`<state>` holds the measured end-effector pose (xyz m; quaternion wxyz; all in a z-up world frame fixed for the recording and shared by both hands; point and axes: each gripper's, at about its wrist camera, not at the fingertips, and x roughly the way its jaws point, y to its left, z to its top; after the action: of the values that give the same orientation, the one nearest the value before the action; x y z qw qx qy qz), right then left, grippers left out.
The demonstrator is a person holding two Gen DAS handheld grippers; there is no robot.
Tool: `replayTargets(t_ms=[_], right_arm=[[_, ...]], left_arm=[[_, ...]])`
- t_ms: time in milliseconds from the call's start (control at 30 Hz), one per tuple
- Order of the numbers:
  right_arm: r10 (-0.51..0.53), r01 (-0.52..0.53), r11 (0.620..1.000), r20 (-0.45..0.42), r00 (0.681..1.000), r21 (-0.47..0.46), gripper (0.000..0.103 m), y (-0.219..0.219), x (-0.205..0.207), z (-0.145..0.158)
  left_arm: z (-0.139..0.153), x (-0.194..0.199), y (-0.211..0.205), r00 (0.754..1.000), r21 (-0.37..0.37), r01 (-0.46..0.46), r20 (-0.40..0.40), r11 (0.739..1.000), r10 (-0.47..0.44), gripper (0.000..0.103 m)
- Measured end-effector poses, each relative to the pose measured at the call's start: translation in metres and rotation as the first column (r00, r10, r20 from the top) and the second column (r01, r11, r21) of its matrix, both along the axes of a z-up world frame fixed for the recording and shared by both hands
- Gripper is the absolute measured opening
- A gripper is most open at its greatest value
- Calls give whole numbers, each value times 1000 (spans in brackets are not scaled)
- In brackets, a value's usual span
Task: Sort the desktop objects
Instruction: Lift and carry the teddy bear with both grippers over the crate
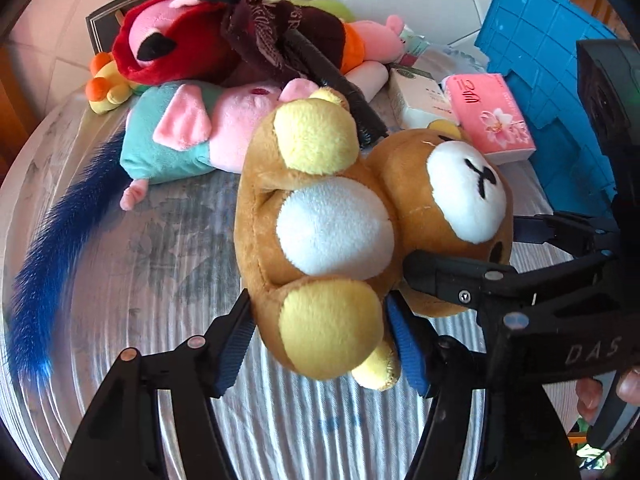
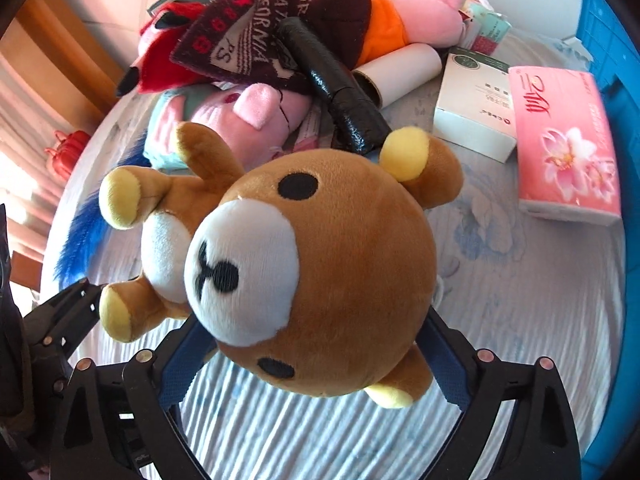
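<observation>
A brown plush bear (image 1: 332,236) with yellow paws and a white belly is held above the table by both grippers. My left gripper (image 1: 320,344) is shut on the bear's lower leg, one pad on each side. My right gripper (image 2: 316,364) is shut on the bear's head (image 2: 320,276); it also shows in the left wrist view (image 1: 444,272), coming in from the right. Behind lies a pile of plush toys: a red one (image 1: 160,40), a pink and teal pig (image 1: 192,128) and a pink pig in orange (image 2: 408,24).
A dark knitted cloth (image 2: 272,28) and a black roll (image 2: 336,92) lie on the pile. A white tube (image 2: 400,68), a white box (image 2: 476,112) and a pink tissue pack (image 2: 564,140) lie at the right. A blue crate (image 1: 552,80) stands far right. A blue fur tail (image 1: 60,264) lies left.
</observation>
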<state>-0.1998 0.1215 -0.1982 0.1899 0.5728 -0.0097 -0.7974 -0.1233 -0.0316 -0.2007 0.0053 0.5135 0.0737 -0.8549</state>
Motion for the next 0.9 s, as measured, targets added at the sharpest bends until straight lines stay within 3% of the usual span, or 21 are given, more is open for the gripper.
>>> replayTargets(t_ms=[500,900], right_arm=[[42,-46,999,-163,986,-18,95,15,55,63],[66,-66,998,-359,931,12,95,45,107,143]], left_arm=[[66,61,36,985,-32,0,-172,999,-5,64],[133,97,79,926,-71,13,-377,997,-39,64]])
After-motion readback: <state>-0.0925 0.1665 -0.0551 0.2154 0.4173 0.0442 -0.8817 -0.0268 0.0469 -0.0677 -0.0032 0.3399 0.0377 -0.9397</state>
